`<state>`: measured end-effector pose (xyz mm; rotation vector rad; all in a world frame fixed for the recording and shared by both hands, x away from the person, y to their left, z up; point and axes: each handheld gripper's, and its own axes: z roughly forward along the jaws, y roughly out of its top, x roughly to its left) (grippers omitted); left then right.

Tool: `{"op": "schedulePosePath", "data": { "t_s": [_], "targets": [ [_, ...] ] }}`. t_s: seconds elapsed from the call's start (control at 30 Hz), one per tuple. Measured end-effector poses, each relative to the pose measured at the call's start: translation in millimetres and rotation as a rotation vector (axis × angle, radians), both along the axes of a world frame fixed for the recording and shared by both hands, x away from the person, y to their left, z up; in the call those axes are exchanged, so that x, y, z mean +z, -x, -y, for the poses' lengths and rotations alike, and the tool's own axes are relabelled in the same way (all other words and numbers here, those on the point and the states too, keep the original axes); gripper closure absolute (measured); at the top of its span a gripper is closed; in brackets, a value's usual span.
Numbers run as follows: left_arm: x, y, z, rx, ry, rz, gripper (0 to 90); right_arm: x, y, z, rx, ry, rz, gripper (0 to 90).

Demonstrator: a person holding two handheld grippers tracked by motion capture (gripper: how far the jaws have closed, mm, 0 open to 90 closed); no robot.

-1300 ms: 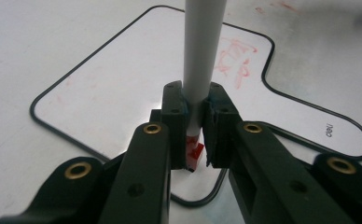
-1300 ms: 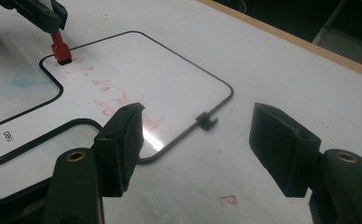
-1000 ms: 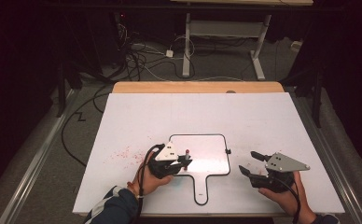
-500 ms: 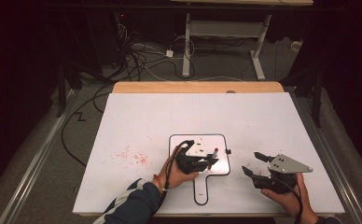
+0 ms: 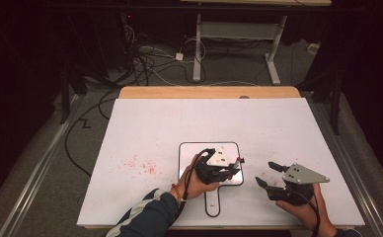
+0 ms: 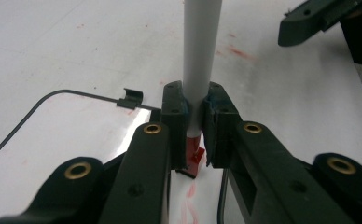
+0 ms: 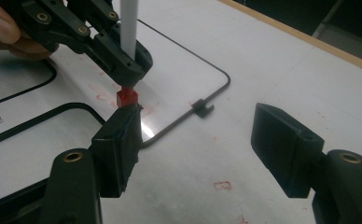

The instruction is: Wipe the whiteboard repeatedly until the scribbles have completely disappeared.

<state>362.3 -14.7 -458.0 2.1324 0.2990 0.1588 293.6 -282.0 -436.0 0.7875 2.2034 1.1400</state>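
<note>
Jaws around marker [image 6: 198, 70], red-tipped

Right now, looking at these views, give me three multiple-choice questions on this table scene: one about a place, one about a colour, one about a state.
1. Where does the marker point?
A. at the small whiteboard
B. at the floor
C. at the wooden table edge

2. What colour is the marker's tip end?
A. blue
B. red
C. green

3. How stands the right gripper?
A. shut on the marker
B. shut on the board
C. open, holding nothing

Answers: 1 A, the left gripper holds the tip over the board. 2 B, a red end shows below the jaws. 3 C, its jaws stand apart over bare table.
</note>
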Motion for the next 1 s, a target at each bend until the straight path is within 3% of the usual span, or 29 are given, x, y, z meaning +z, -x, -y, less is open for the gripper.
{"op": "schedulePosePath", "data": {
  "t_s": [0.43, 0.6, 0.83, 1.0],
  "targets": [
    [3.9, 11.8, -42.0, 0.026, -0.06, -0.002, 78.6, 2.4, 0.8, -3.4, 0.016, 0.016, 0.021, 33.8],
    [2.8, 15.3, -67.5, 0.054, -0.056, -0.01, 78.6, 2.7, 0.9, -4.3, 0.019, 0.018, 0.022, 33.7],
    [-0.2, 21.2, -116.7, 0.154, -0.05, -0.025, 78.5, 2.2, 0.7, -5.7, 0.017, 0.026, 0.024, 33.7],
    [-2.8, 23.3, -137.4, 0.187, -0.038, -0.032, 78.5, 1.8, 0.4, -7.5, 0.015, 0.03, 0.021, 33.7]
  ]
}}
